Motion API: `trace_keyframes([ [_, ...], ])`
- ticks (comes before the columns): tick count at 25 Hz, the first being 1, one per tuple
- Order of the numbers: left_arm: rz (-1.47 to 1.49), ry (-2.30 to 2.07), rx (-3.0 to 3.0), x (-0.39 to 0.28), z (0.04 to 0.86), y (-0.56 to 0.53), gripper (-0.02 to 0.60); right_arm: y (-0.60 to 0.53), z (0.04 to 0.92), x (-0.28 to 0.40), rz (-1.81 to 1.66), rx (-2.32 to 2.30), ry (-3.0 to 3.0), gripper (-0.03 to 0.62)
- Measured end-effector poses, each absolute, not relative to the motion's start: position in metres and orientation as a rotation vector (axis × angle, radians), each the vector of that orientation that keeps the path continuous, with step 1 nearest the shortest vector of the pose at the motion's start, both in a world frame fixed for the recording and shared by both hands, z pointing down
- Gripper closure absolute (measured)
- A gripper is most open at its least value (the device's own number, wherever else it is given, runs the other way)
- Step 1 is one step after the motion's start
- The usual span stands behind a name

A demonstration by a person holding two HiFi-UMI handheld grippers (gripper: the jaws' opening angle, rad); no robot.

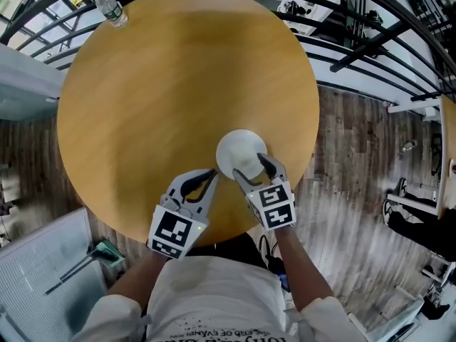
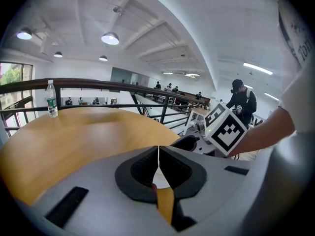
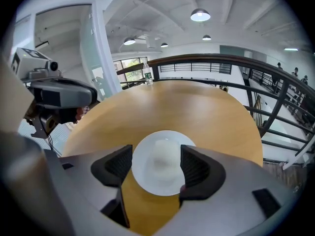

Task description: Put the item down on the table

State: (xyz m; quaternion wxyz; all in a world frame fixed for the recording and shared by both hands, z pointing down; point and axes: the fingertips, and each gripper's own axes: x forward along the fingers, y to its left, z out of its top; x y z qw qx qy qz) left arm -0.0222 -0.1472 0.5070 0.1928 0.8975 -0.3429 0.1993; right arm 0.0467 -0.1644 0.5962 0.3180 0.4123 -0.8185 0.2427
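A white bowl (image 1: pixel 239 150) rests on the round wooden table (image 1: pixel 164 98), close to its near edge. My right gripper (image 1: pixel 251 169) hovers at the bowl's near-right rim. In the right gripper view the bowl (image 3: pixel 162 161) lies below the wide-spread jaws, its rim running behind both fingers (image 3: pixel 194 166), so the right gripper (image 3: pixel 156 154) is open. My left gripper (image 1: pixel 212 174) is just left of the bowl over the table edge. Its jaws meet with nothing between them, so the left gripper (image 2: pixel 158 154) is shut.
A clear water bottle (image 1: pixel 110 6) stands at the table's far left edge, also seen as the bottle (image 2: pixel 50 100). A dark railing (image 1: pixel 370 41) curves round the far side. A grey panel (image 1: pixel 43 276) lies on the floor lower left. A person (image 2: pixel 242 102) stands in the distance.
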Motion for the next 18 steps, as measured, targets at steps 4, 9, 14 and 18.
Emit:
trace_keyframes([
  [4, 0.57, -0.963, 2.553, -0.021, 0.491, -0.133, 0.554, -0.144, 0.571, 0.047, 0.656, 1.123, -2.193, 0.279],
  [9, 0.541, -0.965, 2.559, -0.021, 0.47, -0.109, 0.554, -0.113, 0.536, 0.048, 0.678, 1.158, -2.262, 0.3],
  [14, 0.543, -0.972, 2.59, -0.022, 0.451, -0.096, 0.554, -0.089, 0.511, 0.063, 0.632, 1.225, -2.269, 0.471],
  [18, 0.563, -0.962, 2.632, -0.015, 0.442, -0.084, 0.554, -0.072, 0.5, 0.063, 0.647, 1.204, -2.306, 0.55],
])
